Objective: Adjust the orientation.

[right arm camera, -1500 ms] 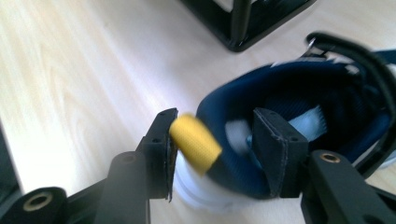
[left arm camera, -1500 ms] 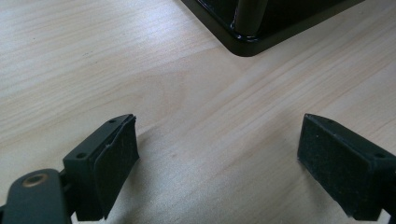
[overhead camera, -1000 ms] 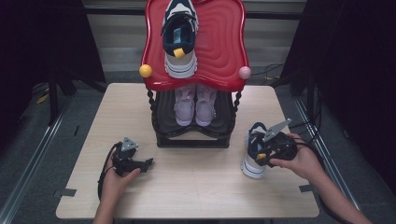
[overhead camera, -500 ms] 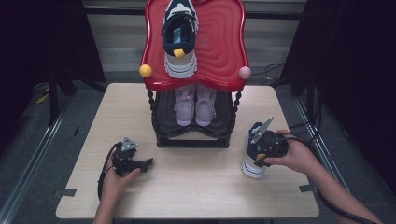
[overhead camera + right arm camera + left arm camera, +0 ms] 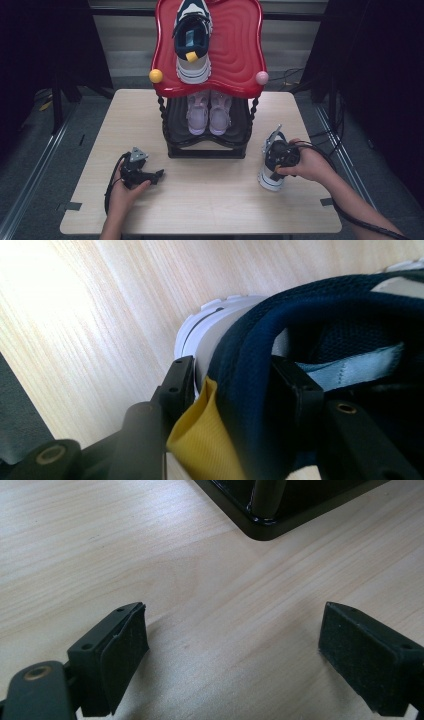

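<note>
A navy and white sneaker stands on the table at the right, in front of the rack. My right gripper is shut on its heel collar. In the right gripper view one jaw sits outside the heel and the other inside the navy sneaker, next to the yellow pull tab, with the gripper clamped across the padded rim. A matching sneaker lies on the rack's red top shelf. My left gripper rests on the table at the left, open, with nothing between its jaws.
A pink pair of shoes sits on the rack's black lower shelf. A yellow ball and a pink ball cap the rack's posts. The rack's base corner lies just ahead of my left gripper. The wooden table shows bare wood along the front.
My right hand has shifted a little to the left with the navy sneaker still held. The left hand has stayed where it was.
</note>
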The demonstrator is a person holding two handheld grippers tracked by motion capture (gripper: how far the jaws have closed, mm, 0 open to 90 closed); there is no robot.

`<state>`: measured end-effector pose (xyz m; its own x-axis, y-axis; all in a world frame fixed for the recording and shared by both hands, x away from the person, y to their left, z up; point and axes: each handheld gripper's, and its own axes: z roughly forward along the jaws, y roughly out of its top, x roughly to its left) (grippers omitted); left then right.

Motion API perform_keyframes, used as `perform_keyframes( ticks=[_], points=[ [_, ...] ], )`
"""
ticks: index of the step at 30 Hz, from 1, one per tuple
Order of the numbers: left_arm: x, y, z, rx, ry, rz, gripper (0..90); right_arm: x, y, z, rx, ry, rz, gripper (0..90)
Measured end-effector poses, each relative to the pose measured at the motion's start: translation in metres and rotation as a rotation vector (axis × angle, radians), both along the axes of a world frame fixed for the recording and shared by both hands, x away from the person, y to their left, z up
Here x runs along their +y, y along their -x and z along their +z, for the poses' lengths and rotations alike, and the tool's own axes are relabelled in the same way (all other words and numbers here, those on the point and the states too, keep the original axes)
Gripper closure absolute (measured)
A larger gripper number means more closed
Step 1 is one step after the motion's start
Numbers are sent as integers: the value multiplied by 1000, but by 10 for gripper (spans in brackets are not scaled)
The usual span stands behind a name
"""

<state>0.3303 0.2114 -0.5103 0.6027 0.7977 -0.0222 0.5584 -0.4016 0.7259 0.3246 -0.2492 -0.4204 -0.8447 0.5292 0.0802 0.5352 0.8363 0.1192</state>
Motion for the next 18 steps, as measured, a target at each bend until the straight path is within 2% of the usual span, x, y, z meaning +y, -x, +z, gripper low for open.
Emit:
perform_keyframes(
  ticks=[2, 5, 6, 7, 10, 11, 15, 18],
  points=[
    [1, 0, 0, 0, -9, -5, 117, 2, -1, -2, 22, 0, -5, 551],
    [1, 0, 0, 0, -8, -5, 117, 1, -3, -3, 28, 7, 4, 563],
    [1, 0, 0, -1, -8, -5, 118, 3, -2, -3, 42, -1, -12, 571],
    [1, 0, 0, -1, -8, -5, 117, 2, -4, -4, 26, 9, 26, 576],
    [1, 0, 0, -1, -8, -5, 117, 4, -4, -6, 41, 7, 1, 587],
    [0, 0, 0, 1, -1, 0, 117, 4, -5, -5, 49, 16, 21, 589],
    [1, 0, 0, 0, -9, -5, 117, 6, -5, -5, 72, 9, -2, 589],
    [1, 0, 0, -1, -8, -5, 117, 6, -7, -5, 72, 19, 12, 585]
  ],
)
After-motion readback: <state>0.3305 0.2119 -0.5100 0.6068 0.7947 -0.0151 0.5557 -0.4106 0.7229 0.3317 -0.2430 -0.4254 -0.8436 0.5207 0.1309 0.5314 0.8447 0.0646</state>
